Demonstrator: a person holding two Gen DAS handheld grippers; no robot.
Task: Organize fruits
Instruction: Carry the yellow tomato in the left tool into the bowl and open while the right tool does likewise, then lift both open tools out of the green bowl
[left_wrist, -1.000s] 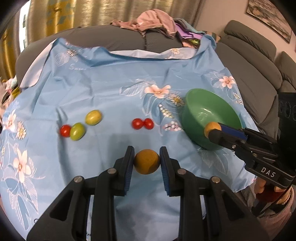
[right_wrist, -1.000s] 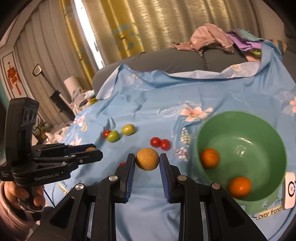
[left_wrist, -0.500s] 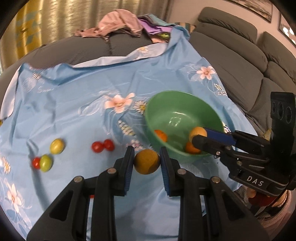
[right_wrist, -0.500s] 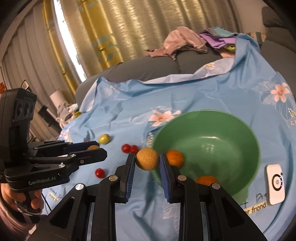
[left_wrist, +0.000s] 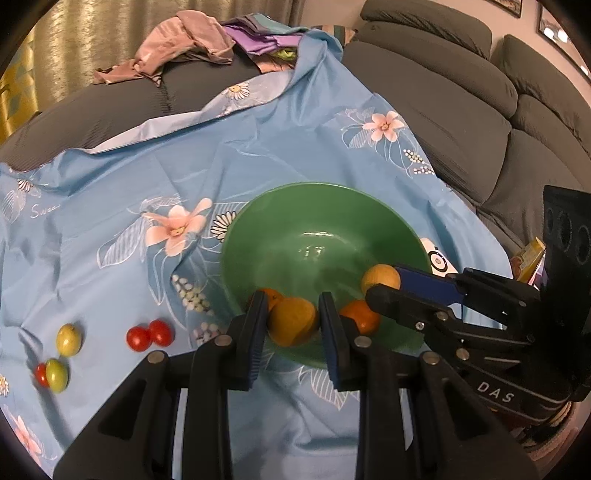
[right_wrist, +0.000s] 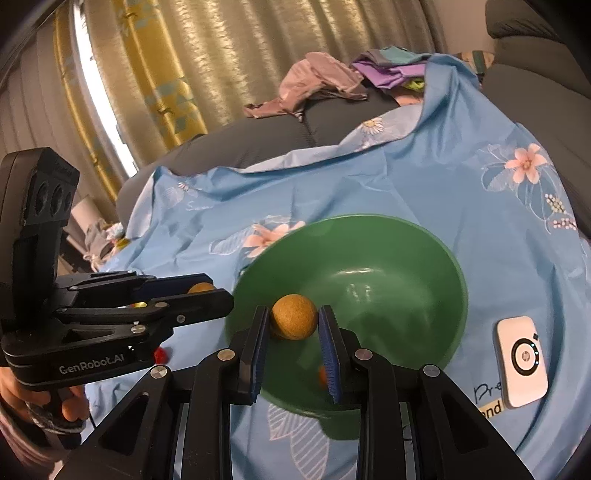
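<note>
My left gripper (left_wrist: 291, 308) is shut on a yellow-orange fruit (left_wrist: 293, 323), held over the near rim of the green bowl (left_wrist: 314, 206). Two oranges (left_wrist: 361, 316) lie inside the bowl, one half hidden behind my left finger. My right gripper (right_wrist: 293, 314) is shut on a brownish-yellow fruit (right_wrist: 294, 318) over the bowl (right_wrist: 388, 273). In the left wrist view the right gripper (left_wrist: 382, 282) reaches in from the right. The left gripper (right_wrist: 218, 290) comes in from the left in the right wrist view. Two red tomatoes (left_wrist: 149, 334) and small yellow-green fruits (left_wrist: 68, 338) lie on the cloth.
A blue floral cloth (left_wrist: 110, 192) covers the surface. A white device (right_wrist: 521, 363) lies right of the bowl. Crumpled clothes (left_wrist: 184, 40) are piled at the back, and a grey sofa (left_wrist: 443, 96) runs along the right.
Both grippers have carried their fruits sideways to the bowl, which has shifted from the right side of each view to the centre. The small fruits on the cloth now sit further left.
</note>
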